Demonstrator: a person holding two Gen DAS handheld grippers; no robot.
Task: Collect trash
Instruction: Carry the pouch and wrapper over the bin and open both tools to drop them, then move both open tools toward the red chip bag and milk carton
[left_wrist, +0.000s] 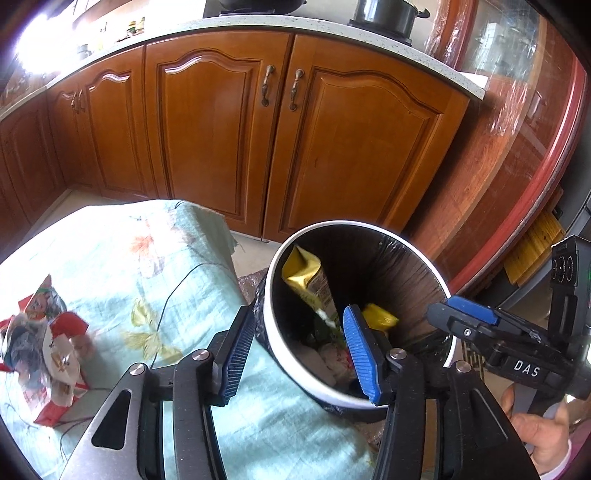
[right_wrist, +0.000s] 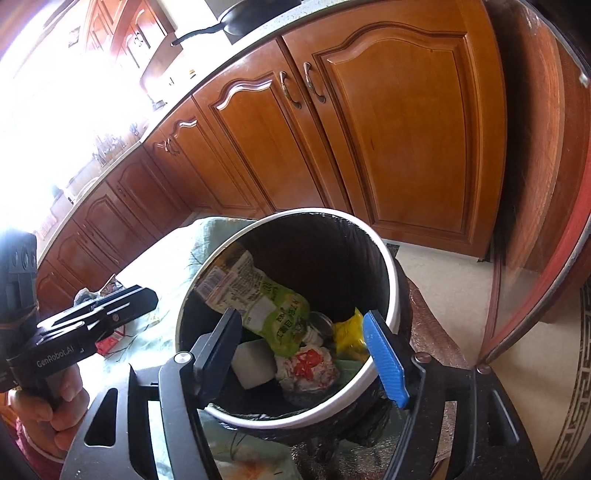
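With both the left gripper (left_wrist: 291, 354) and right gripper (right_wrist: 308, 356) spread wide and empty over the trash bin (left_wrist: 424, 258), the remaining crumpled red-and-white wrappers (left_wrist: 48, 354) near the tabletop's left edge look light, crushable, best pinched at a bunched fold.

The bin (right_wrist: 388, 258) stands just right of the cloth-covered table (left_wrist: 147, 258), cupboards (left_wrist: 221, 129) behind it. Inside the bin lie a packet (right_wrist: 266, 299), a crumpled wrapper (right_wrist: 306, 369) and a block (right_wrist: 253, 363). Left of the bin, torn wrappers (left_wrist: 48, 354) lie on the table.
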